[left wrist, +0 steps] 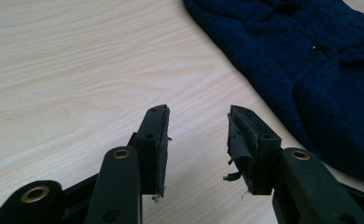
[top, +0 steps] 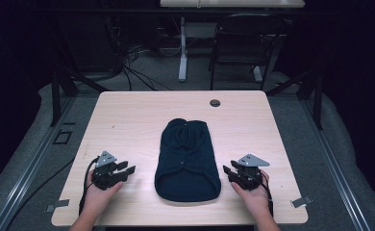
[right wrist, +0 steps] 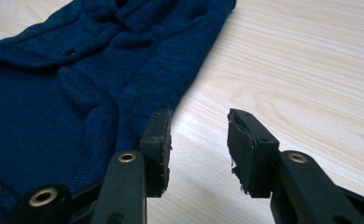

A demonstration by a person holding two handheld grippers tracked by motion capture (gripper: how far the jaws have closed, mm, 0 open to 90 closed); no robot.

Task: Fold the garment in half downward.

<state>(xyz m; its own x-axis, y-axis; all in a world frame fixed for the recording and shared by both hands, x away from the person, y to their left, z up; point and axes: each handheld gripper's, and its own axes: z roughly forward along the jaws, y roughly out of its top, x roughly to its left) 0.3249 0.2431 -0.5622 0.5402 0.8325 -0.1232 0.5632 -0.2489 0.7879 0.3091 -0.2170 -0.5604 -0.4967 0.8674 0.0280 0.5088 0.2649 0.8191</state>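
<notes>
- On the counter, a dark blue knit sweater lies flat in the middle
- Left hand-held gripper and right hand-held gripper sit beside it, jaws apart, holding nothing
- I think grabbing both bottom corners together would keep it flat

Each hand-held gripper is black, the left hand-held gripper and the right hand-held gripper alike, topped with a grey three-cornered plate and trailing a black cable. Brass-ringed pivots mark the linkages; the jaw pads are frayed. Forearms are bare.
</notes>
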